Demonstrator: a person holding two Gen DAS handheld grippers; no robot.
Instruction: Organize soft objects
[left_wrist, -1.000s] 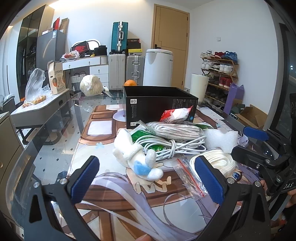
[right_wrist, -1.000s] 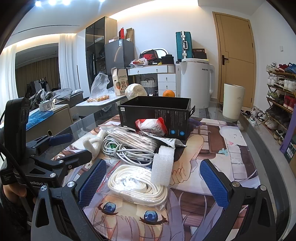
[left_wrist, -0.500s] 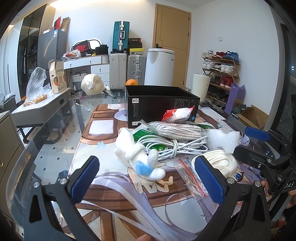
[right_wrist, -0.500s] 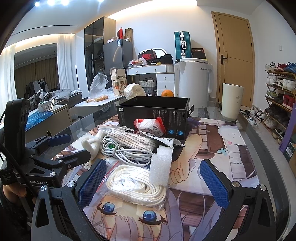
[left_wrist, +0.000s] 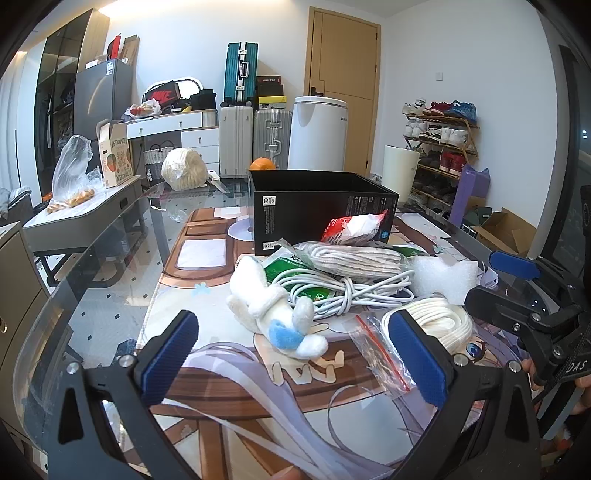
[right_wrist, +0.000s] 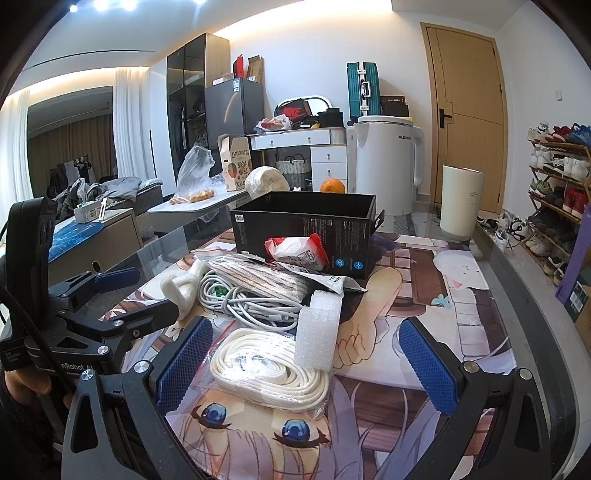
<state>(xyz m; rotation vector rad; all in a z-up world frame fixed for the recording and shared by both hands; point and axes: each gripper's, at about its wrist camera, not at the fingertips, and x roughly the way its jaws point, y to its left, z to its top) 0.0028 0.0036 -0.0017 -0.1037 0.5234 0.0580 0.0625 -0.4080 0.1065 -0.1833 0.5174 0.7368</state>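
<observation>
Change: both views nearly unchanged; pile sits slightly lower in frame.
Left gripper (left_wrist: 291, 354): jaws wide open, empty, short of plush toy (left_wrist: 275, 312).
Right gripper (right_wrist: 304, 363): jaws wide open, empty, around bagged white rope (right_wrist: 266, 369).
Risk: slippery bag may slide; foam block (right_wrist: 317, 332) could topple.
Plush: mid-bench, long axis toward black box (left_wrist: 321, 206).

Both wrist views look low across the table (left_wrist: 110, 295), close to a shared pile before the black box (left_wrist: 321, 206) (right_wrist: 303, 225).
</observation>
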